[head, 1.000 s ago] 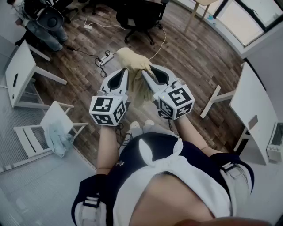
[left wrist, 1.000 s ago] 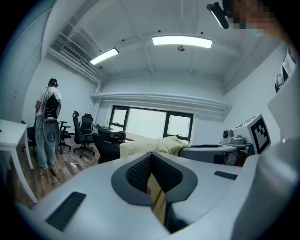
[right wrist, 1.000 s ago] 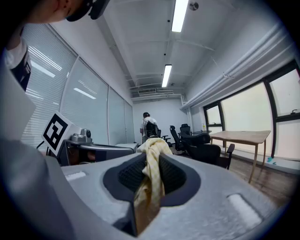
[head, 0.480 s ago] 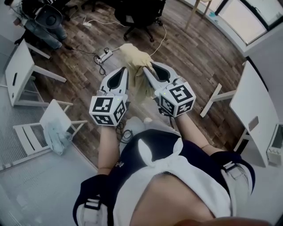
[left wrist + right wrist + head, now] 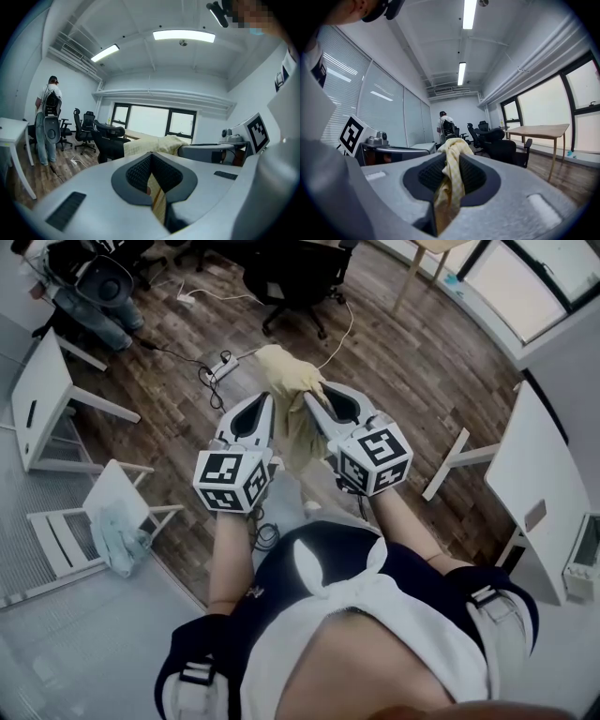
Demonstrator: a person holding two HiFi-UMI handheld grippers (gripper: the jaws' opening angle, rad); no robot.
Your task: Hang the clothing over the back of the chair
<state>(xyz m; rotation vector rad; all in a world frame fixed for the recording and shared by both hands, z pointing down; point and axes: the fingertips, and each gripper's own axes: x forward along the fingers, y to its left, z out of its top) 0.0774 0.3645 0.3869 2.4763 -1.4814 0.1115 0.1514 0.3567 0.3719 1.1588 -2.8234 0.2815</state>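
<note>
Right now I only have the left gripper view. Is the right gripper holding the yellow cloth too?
Observer: Yes. The right gripper is shut on the yellow cloth, with a bunched fold between its pads.
Operator: Where does the rest of it go?
Observer: In the head view it hangs down in the gap between that gripper and the left gripper.
Operator: Is there a chair near me that I can't see?
Observer: A white chair stands off to your left, and a blue cloth is already on it.
</note>
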